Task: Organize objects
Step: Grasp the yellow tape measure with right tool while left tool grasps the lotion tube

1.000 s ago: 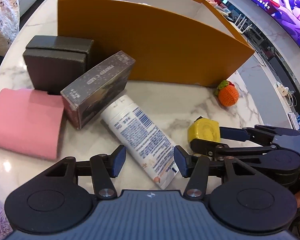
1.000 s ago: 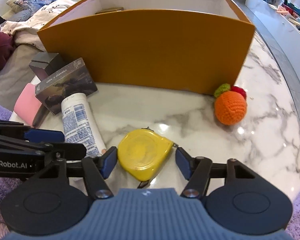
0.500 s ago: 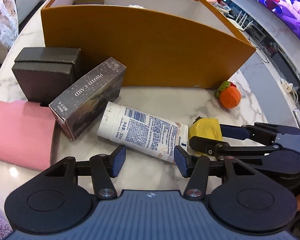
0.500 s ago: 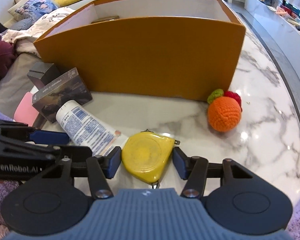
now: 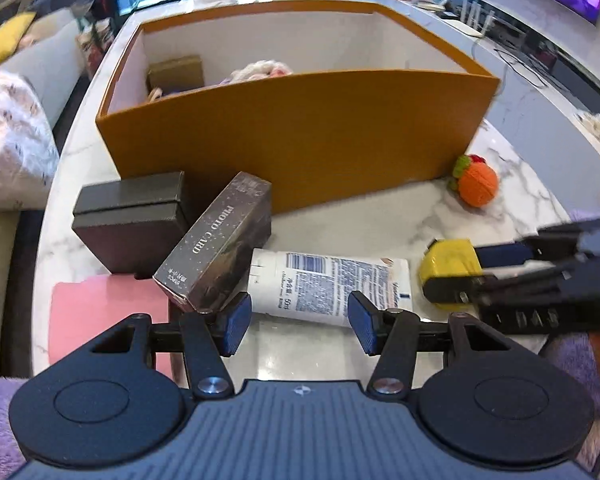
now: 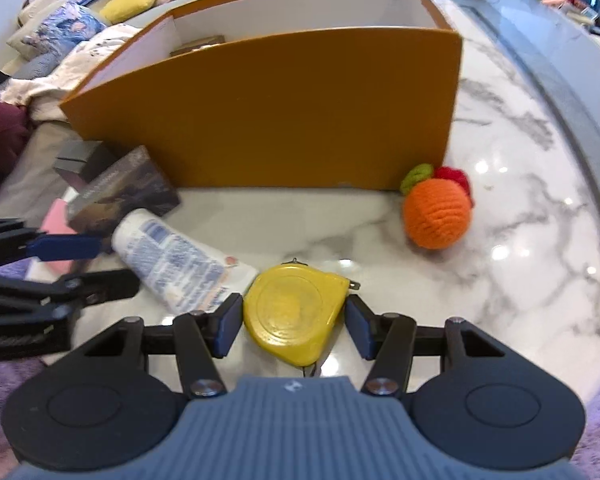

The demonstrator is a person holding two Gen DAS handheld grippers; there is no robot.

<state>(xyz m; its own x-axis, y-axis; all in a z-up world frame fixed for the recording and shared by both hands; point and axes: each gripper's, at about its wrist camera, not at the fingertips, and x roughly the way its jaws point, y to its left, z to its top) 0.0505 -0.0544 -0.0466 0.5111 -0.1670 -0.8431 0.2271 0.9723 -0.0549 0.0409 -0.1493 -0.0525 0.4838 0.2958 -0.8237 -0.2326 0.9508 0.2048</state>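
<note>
White marble worktop (image 6: 512,216) with a big orange box (image 6: 284,112) at the back, sofa clutter behind it. The right hand-held gripper (image 6: 294,322) is pinching the yellow tape measure (image 6: 294,312), pads on both sides. The left hand-held gripper (image 5: 298,320) is spread with nothing held; the white lotion tube (image 5: 328,286) lies crosswise just past its tips.

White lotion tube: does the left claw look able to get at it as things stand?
Probably yes. The left claw stands open just in front of the white lotion tube, which lies flat with nothing on top. The photo card box crowds its left end, though.
</note>
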